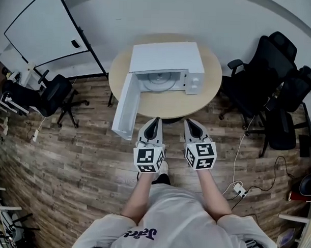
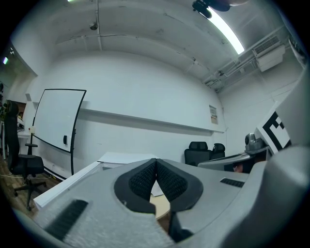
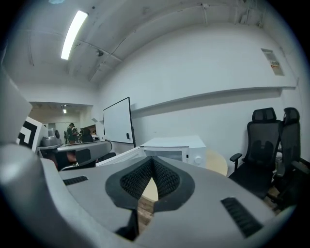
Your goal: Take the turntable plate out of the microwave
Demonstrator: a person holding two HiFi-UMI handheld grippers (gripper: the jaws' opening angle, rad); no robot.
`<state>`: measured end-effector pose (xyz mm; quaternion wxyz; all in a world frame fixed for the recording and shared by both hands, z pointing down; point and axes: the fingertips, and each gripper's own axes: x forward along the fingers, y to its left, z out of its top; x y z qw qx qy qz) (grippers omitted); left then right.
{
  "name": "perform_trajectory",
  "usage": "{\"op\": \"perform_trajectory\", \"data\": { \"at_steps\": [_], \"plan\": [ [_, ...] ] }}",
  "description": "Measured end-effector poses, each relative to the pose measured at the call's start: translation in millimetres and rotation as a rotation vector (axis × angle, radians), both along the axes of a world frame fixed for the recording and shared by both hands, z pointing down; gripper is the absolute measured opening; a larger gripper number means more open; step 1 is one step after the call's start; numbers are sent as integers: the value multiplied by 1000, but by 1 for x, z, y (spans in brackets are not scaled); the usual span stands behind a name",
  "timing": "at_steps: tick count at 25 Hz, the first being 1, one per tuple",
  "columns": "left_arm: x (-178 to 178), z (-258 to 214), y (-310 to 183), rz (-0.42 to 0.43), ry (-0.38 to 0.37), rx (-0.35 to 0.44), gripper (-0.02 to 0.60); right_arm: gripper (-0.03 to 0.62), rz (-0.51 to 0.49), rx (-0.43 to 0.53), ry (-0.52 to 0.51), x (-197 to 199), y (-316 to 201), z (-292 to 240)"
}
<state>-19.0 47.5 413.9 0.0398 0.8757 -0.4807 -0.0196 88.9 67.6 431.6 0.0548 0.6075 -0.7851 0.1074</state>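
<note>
A white microwave (image 1: 166, 63) stands on a round wooden table (image 1: 207, 102), its door (image 1: 126, 105) swung wide open toward me on the left. Inside the cavity lies the pale round turntable plate (image 1: 158, 81). My left gripper (image 1: 154, 121) and right gripper (image 1: 191, 122) hover side by side just short of the table's near edge, both shut with nothing between the pads. In the right gripper view the microwave (image 3: 181, 147) shows beyond the shut gripper (image 3: 153, 163); the left gripper (image 2: 156, 165) view shows the microwave's top (image 2: 123, 157) and the open door (image 2: 65, 182).
Black office chairs (image 1: 271, 84) crowd the table's right side; another chair (image 1: 57, 94) stands at the left. A whiteboard (image 1: 42, 25) leans at the back left. A power strip and cables (image 1: 240, 189) lie on the wooden floor at the right.
</note>
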Motion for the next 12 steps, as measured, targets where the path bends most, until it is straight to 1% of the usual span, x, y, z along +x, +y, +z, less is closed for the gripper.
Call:
{"op": "perform_trajectory", "data": {
  "at_steps": [4,7,12],
  "plan": [
    [-14,9,-39,2,-2,-18,15,17,-20,5,39,-19,-37,4],
    [-26,16,-68,0,-5,-29,15,17,-17,-1,45,-30,-63,7],
    [-30,31,-111,42,-7,-40,15,17,13,7,50,-37,-105,13]
  ]
}}
